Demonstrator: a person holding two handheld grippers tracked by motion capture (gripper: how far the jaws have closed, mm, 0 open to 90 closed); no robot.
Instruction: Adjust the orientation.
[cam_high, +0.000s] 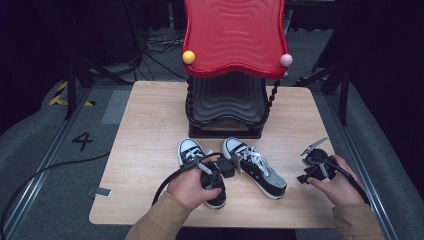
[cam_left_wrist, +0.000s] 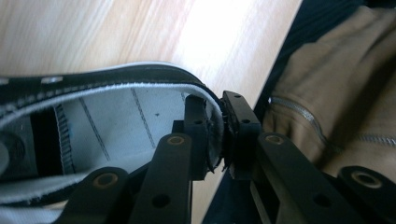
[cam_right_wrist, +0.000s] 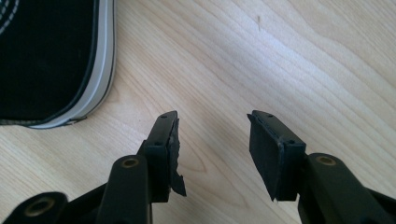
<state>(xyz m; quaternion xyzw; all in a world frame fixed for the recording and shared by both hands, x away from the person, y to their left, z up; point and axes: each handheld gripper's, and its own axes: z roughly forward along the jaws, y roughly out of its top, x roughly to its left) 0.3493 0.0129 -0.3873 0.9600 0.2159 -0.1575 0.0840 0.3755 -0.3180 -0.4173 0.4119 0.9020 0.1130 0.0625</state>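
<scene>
Two black canvas sneakers with white toe caps lie side by side on the wooden table (cam_high: 150, 115). My left gripper (cam_left_wrist: 215, 100) is shut on the heel rim of the left sneaker (cam_left_wrist: 116, 121), one jaw inside against the grey lining and one outside. From above, that gripper (cam_high: 216, 186) sits over the back half of the left sneaker (cam_high: 191, 149). The right sneaker (cam_high: 255, 167) lies loose, laces up. My right gripper (cam_high: 311, 151) hovers to its right, and its jaws (cam_right_wrist: 215, 119) stand open over bare wood, with the right sneaker's sole edge (cam_right_wrist: 46, 60) at the upper left.
A two-tier shoe rack with a wavy red top shelf (cam_high: 227, 35) and a black lower shelf (cam_high: 227, 100) stands at the table's far middle, just beyond the toes. A tan sleeve (cam_left_wrist: 336, 93) lies near the front edge.
</scene>
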